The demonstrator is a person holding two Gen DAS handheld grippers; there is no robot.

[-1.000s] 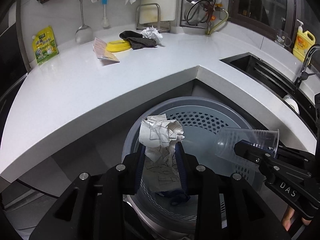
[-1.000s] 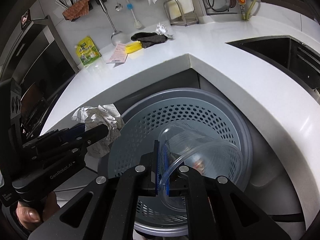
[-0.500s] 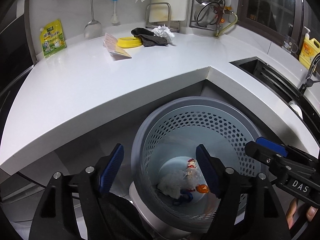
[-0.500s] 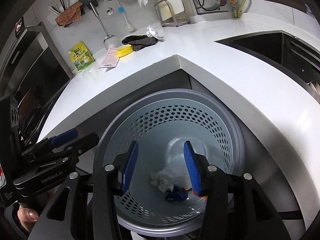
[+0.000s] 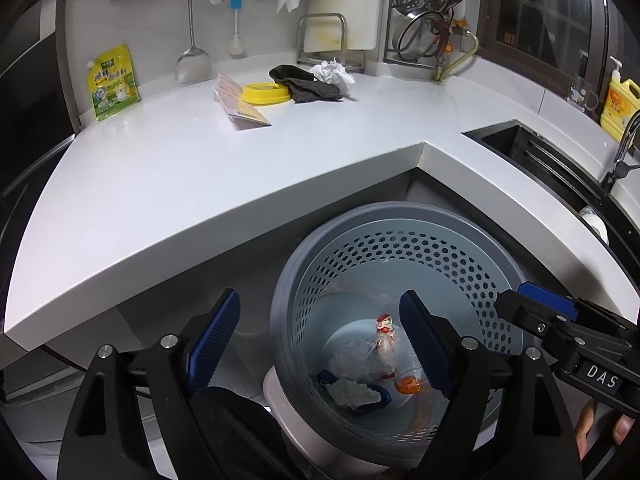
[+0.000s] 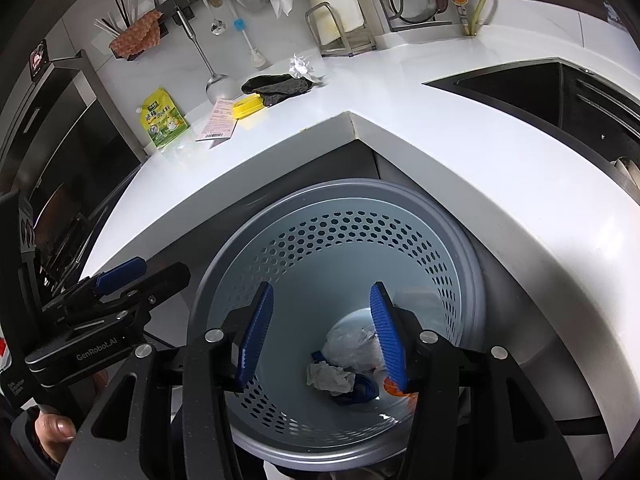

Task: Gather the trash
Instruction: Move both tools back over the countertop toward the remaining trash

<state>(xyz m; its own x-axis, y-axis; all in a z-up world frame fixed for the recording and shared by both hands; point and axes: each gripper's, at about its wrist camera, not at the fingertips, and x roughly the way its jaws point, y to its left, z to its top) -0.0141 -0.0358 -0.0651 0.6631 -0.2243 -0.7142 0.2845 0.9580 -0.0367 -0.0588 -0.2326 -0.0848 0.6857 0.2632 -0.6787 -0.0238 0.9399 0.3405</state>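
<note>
A grey perforated bin [image 5: 400, 216] [image 6: 340, 188] stands on the floor in the corner under the white counter [image 5: 200, 168]. At its bottom lie a crumpled paper [image 5: 352, 394] [image 6: 330, 376], clear plastic [image 6: 352, 346] and a red-and-white wrapper [image 5: 384, 328]. My left gripper [image 5: 320, 300] hangs over the bin's left rim, its jaws opening with nothing between them. The right gripper [image 6: 321, 288] is above the bin's mouth, jaws also opening and empty. On the counter's far side lie a crumpled tissue [image 5: 332, 74], a paper slip [image 5: 240, 104] and a yellow lid [image 5: 264, 94].
A dark cloth [image 5: 308, 86] lies beside the tissue. A yellow-green pouch [image 5: 114, 80] leans on the back wall. A black sink [image 5: 540, 152] and a yellow bottle [image 5: 618, 104] are at the right. Utensils hang on the wall; a dark oven front is at the left.
A second ago the left gripper held the crumpled paper and the right one a clear plastic cup over the bin. Both opened, and the two things dropped into the bin.
</note>
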